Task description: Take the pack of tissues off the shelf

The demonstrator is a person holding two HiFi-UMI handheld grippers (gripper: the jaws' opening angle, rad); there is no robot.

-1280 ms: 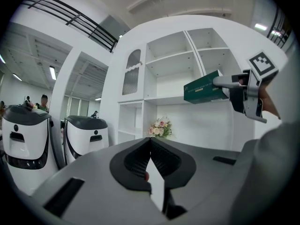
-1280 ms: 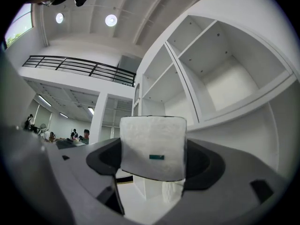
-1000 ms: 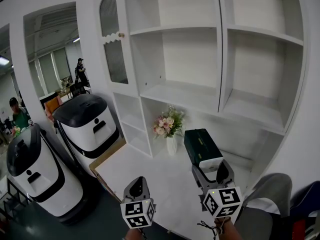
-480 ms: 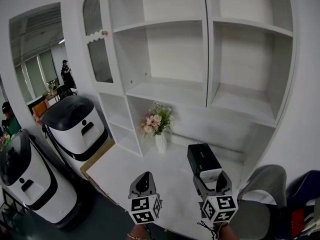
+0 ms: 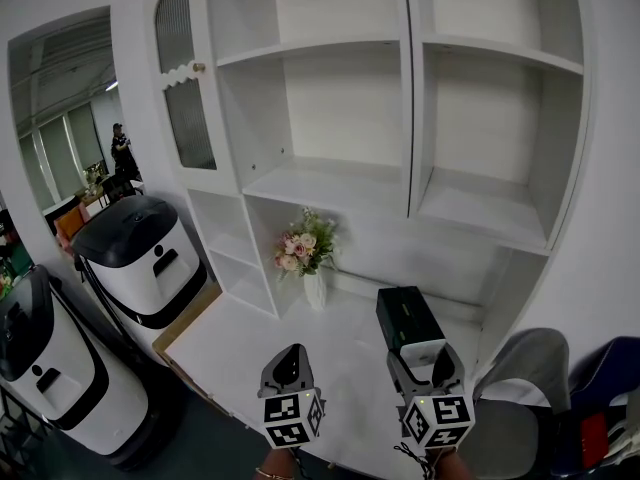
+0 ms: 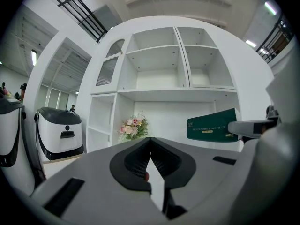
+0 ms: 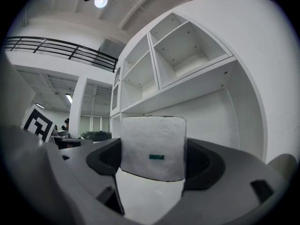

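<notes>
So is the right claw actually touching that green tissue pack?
Touching. The right gripper view shows the tissue pack wedged in the right gripper, both jaws pressing its sides.

Pack of tissues (image 7: 152,144) — label (image 7: 157,157) print too small

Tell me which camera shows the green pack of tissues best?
The head view: the pack of tissues shows whole, green top and white end, held in the right gripper. The left gripper view shows only its printed green side; the right gripper view only its white end, close up.
</notes>
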